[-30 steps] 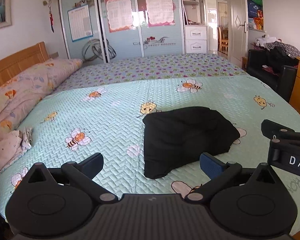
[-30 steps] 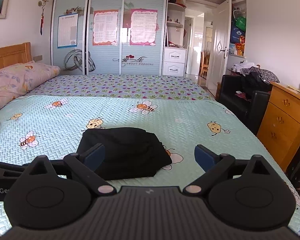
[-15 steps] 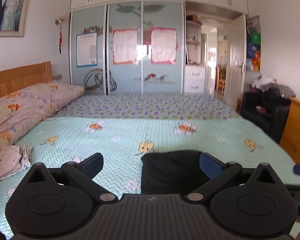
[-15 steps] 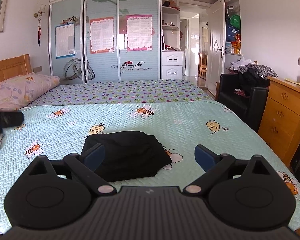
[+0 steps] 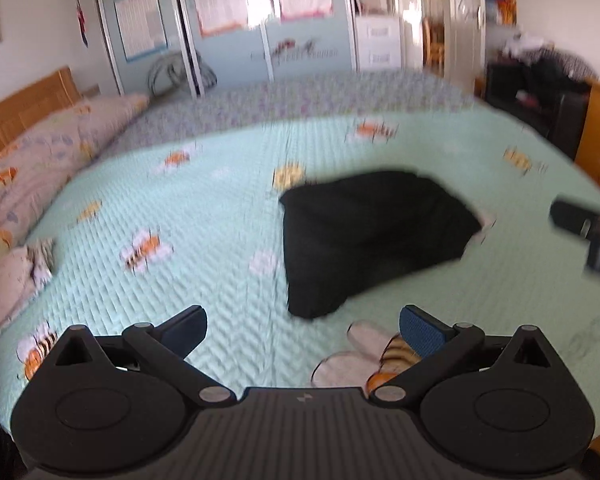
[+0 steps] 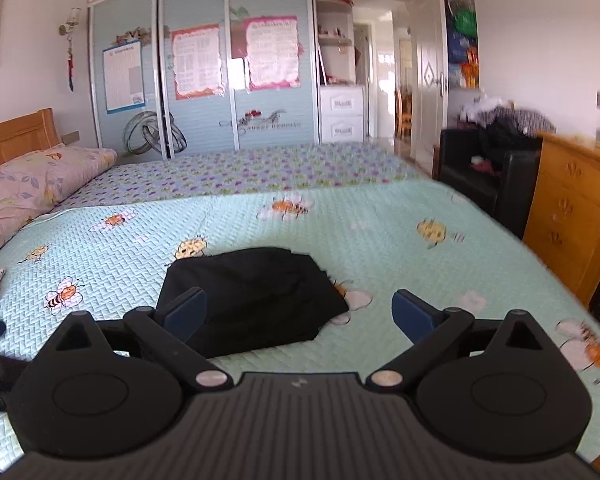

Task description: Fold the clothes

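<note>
A black garment (image 5: 364, 236) lies folded into a compact bundle on the mint-green bee-print bedspread (image 5: 204, 216). My left gripper (image 5: 302, 328) is open and empty, hovering near the bed's front edge, just in front of and left of the bundle. In the right wrist view the same black garment (image 6: 256, 296) sits ahead, slightly left of centre. My right gripper (image 6: 298, 312) is open with nothing between its fingers, held just short of the bundle's near edge. The right gripper's body (image 5: 588, 232) shows at the right edge of the left wrist view.
Floral pillows (image 6: 28, 192) and a wooden headboard (image 6: 16, 136) are on the left. A small crumpled cloth (image 5: 40, 256) lies by the pillows. A wooden dresser (image 6: 572, 208) and a black armchair (image 6: 488, 172) with clothes stand to the right. Wardrobe doors (image 6: 204, 80) line the far wall.
The left gripper has tilted back down toward the bed, with motion blur, after pointing up at the room. The right gripper has shifted slightly. The black garment has not moved.
</note>
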The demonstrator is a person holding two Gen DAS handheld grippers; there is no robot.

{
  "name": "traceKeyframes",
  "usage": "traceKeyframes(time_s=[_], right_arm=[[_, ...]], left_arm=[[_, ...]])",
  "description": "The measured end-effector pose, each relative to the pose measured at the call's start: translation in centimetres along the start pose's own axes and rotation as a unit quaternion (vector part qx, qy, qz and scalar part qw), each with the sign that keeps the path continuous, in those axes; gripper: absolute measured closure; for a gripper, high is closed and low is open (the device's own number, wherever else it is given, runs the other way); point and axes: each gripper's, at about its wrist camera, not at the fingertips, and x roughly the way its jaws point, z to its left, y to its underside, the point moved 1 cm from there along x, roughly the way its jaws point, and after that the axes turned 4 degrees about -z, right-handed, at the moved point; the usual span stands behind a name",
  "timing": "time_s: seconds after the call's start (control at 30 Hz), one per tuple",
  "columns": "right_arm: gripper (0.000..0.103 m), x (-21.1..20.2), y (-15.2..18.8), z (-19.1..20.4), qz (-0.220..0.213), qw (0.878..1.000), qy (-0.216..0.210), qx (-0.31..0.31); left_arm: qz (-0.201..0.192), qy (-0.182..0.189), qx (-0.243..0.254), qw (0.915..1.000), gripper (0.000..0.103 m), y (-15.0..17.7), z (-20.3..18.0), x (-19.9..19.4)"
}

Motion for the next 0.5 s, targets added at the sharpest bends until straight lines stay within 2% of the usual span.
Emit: traceKeyframes(time_s=[0.3,0.5], right_arm=[[0.004,8.2,3.2,2.6,0.071,0.997,-0.004,-0.007],[0.004,12.5,4.6,3.3,0.117,0.993,-0.001,-0.010]], left_arm=[[0.062,-0.004,-0.030,0.9976,0.001,1.5,2.7,7.6],[0.117,-0.011,-0.024,0.9928,0.001,1.2,2.6,12.2]])
